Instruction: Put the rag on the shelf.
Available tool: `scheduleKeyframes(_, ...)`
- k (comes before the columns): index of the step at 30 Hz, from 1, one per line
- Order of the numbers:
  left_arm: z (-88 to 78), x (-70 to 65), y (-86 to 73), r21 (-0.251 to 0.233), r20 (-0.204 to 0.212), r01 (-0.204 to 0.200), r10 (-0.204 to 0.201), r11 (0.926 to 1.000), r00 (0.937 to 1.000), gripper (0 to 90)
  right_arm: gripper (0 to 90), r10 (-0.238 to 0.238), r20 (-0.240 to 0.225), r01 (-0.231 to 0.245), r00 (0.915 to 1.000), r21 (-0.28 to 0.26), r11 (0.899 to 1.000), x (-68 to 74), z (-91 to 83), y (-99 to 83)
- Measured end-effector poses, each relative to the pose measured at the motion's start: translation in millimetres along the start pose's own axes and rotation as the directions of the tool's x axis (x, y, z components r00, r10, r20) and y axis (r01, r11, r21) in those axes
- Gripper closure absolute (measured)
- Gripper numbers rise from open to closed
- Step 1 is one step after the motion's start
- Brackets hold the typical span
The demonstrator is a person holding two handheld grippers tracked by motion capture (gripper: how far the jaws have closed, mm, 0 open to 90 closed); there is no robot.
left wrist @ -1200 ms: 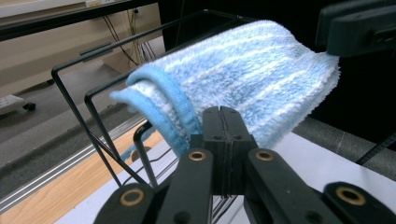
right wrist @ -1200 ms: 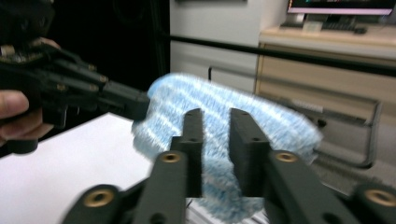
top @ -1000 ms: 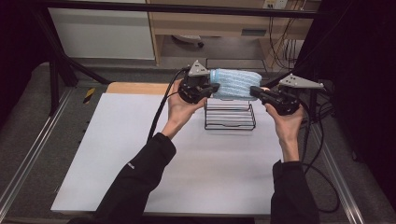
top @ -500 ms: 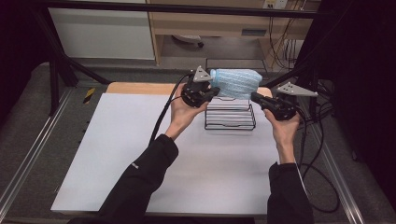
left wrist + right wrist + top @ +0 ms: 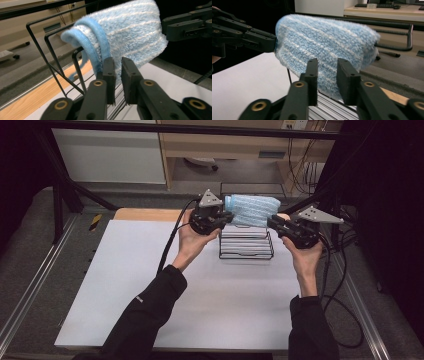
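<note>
1. White table (image 5: pixel 150 285): black wire rack (image 5: pixel 246 245) stands twd its far edge, betw both hands.
2. Folded blue striped towel (image 5: pixel 251 209) draped over rack's top bars. Step, I'd judge: letting go after hanging it.
3. Left gripper (image 5: pixel 226 216), right gripper (image 5: pixel 270 222): jaws just been opening, narrow gaps, pads off the towel.
4. Next: back both away w/o snagging pile.
5. Left gripper view shows towel's doubled hem (image 5: pixel 98 37) on rack bar; high view doesn't.

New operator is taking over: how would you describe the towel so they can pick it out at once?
On the white table top, go to the black wire rack near the far edge. Draped over its top, between the two grippers, is the folded fluffy light-blue towel, the only soft, pale-striped thing there.
</note>
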State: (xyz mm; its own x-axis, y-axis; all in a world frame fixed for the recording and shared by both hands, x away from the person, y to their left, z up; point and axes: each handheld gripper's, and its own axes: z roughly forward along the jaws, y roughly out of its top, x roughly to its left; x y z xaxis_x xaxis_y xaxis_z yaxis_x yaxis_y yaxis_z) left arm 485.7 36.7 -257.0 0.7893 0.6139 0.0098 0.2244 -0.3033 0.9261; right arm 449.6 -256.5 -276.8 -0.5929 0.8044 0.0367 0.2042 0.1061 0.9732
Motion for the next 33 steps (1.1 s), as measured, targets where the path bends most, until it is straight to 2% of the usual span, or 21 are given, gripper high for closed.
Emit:
scheduleKeyframes(6,-18.3,5.5,3.0,-0.004,-0.003,0.028,-0.028,0.9996,0.9996,67.3,58.2,-0.018,0.007,0.018,0.9998,-0.01,1.0,7.6,-2.9,13.1)
scheduleKeyframes(10,-31.0,8.4,3.2,-0.003,-0.024,0.025,-0.025,0.9997,0.9994,59.5,49.7,-0.027,0.022,0.027,0.9994,-0.012,1.0,11.8,-3.9,19.2)
scheduleKeyframes(14,-44.9,10.4,-0.4,0.014,-0.031,0.003,-0.002,0.9999,0.9995,51.2,38.7,-0.013,0.022,0.013,0.9997,-0.017,1.0,15.1,-7.4,24.3)
scheduleKeyframes(16,-51.5,12.0,-5.1,0.018,-0.024,0.004,-0.003,0.9998,0.9997,46.4,32.8,-0.008,0.017,0.008,0.9998,-0.019,1.0,16.7,-10.6,26.1)
scheduleKeyframes(20,-63.8,16.3,-18.3,0.04,-0.019,0.009,-0.008,0.9992,0.9998,37.4,23.6,0.005,0.017,-0.005,0.9998,-0.02,1.0,21.0,-17.4,26.2)
scheduleKeyframes(23,-73.5,19.2,-32.5,0.055,-0.026,0.008,-0.007,0.9984,0.9996,33.0,15.5,0.011,0.01,-0.011,0.9999,0.0,1.0,25.3,-21.0,23.8)
scheduleKeyframes(26,-83.9,22.8,-48.8,0.065,-0.038,0.016,-0.014,0.9978,0.9992,29.3,11.7,0.009,-0.004,-0.009,0.9999,0.016,1.0,31.2,-24.8,18.8)
scheduleKeyframes(30,-97.6,27.8,-71.1,0.062,-0.05,0.056,-0.053,0.9965,0.9973,22.5,8.2,0.002,-0.022,-0.002,0.9998,0.037,0.999,39.5,-27.0,7.6)
scheduleKeyframes(33,-106.4,29.3,-88.0,0.073,-0.065,0.062,-0.057,0.9954,0.9962,17.8,6.2,0.021,-0.041,-0.019,0.9989,0.055,0.998,45.3,-26.0,-5.2)
